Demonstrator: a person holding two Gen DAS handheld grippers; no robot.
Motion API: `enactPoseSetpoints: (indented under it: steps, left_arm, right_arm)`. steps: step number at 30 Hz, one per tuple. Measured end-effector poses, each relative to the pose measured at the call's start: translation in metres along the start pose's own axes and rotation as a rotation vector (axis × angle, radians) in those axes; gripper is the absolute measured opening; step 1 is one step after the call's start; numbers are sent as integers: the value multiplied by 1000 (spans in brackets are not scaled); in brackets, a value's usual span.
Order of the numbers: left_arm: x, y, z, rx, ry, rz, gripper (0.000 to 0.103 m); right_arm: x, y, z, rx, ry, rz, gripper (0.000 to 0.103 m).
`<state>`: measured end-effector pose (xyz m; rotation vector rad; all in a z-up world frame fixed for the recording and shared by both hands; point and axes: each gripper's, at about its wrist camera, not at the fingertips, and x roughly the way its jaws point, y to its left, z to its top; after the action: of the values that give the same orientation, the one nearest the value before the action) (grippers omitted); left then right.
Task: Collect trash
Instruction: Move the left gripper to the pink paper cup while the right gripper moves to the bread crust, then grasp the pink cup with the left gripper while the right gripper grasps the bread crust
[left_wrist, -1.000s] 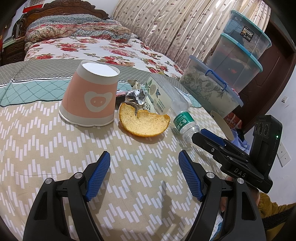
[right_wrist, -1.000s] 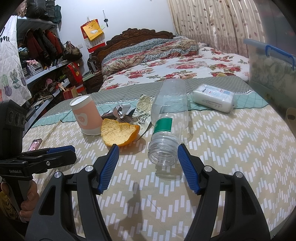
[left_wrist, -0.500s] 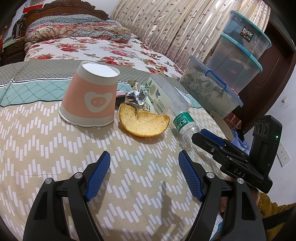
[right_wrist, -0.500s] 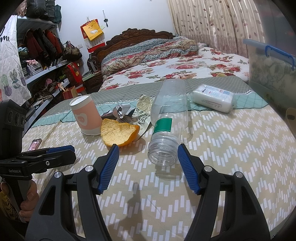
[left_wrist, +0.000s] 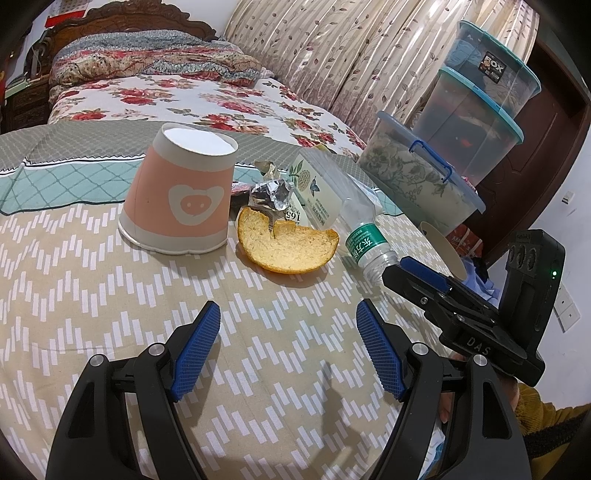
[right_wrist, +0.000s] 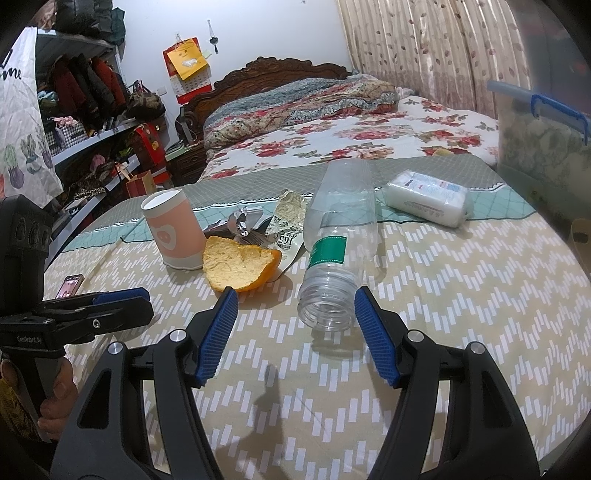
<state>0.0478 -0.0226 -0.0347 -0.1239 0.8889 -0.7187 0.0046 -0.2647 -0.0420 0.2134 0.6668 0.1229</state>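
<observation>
Trash lies on the patterned tablecloth (left_wrist: 92, 302): an upside-down pink paper cup (left_wrist: 181, 195) (right_wrist: 173, 230), an orange peel (left_wrist: 284, 245) (right_wrist: 238, 266), crumpled foil (left_wrist: 271, 194) with a printed wrapper (right_wrist: 286, 225), and an empty clear bottle (right_wrist: 338, 240) (left_wrist: 354, 225) on its side, mouth toward me. My left gripper (left_wrist: 288, 347) is open and empty, short of the peel. My right gripper (right_wrist: 293, 334) is open and empty, with the bottle's mouth just ahead between its fingers.
A white tissue pack (right_wrist: 426, 197) lies behind the bottle. Stacked plastic storage boxes (left_wrist: 454, 140) stand at the right edge. A phone (right_wrist: 70, 286) lies at the table's left. A bed (right_wrist: 332, 129) is behind the table.
</observation>
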Motion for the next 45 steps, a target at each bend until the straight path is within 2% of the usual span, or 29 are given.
enactPoseSetpoints:
  steps: [8, 14, 16, 17, 19, 21, 24, 29, 30, 31, 32, 33, 39, 45]
  left_arm:
    - [-3, -1, 4, -46, -9, -13, 72]
    - [-13, -12, 25, -18, -52, 65, 73]
    - [-12, -15, 40, -24, -70, 120, 81]
    - [-12, -13, 45, -23, -79, 143, 82]
    - [-6, -16, 57, -10, -95, 185, 93]
    - [5, -17, 70, 0, -107, 243, 94]
    - [21, -10, 82, -8, -91, 268, 94]
    - [42, -10, 94, -11, -71, 250, 94]
    - [38, -1, 91, -3, -71, 249, 94]
    - [41, -3, 89, 16, -72, 248, 91]
    - [40, -1, 88, 26, -70, 249, 85]
    - [41, 0, 86, 36, -63, 253, 64]
    - [24, 7, 73, 40, -85, 248, 61]
    - [-13, 13, 55, -34, -110, 181, 61]
  right_arm:
    - [-3, 4, 10, -27, -18, 19, 67]
    - [1, 9, 23, -55, -22, 45, 67]
    - [4, 16, 27, -63, -25, 55, 67]
    - [5, 19, 29, -72, -25, 62, 67]
    - [6, 25, 31, -95, -28, 72, 67]
    - [9, 30, 31, -118, -25, 80, 67]
    - [12, 33, 29, -130, -12, 84, 67]
    - [15, 36, 32, -140, 4, 83, 67]
    - [18, 38, 33, -145, 13, 84, 67]
    - [20, 39, 34, -154, 22, 83, 67]
    - [21, 40, 34, -160, 26, 82, 67]
    - [24, 43, 35, -173, 33, 77, 67]
    - [31, 50, 34, -231, 60, 63, 68]
    - [43, 59, 33, -323, 110, 48, 72]
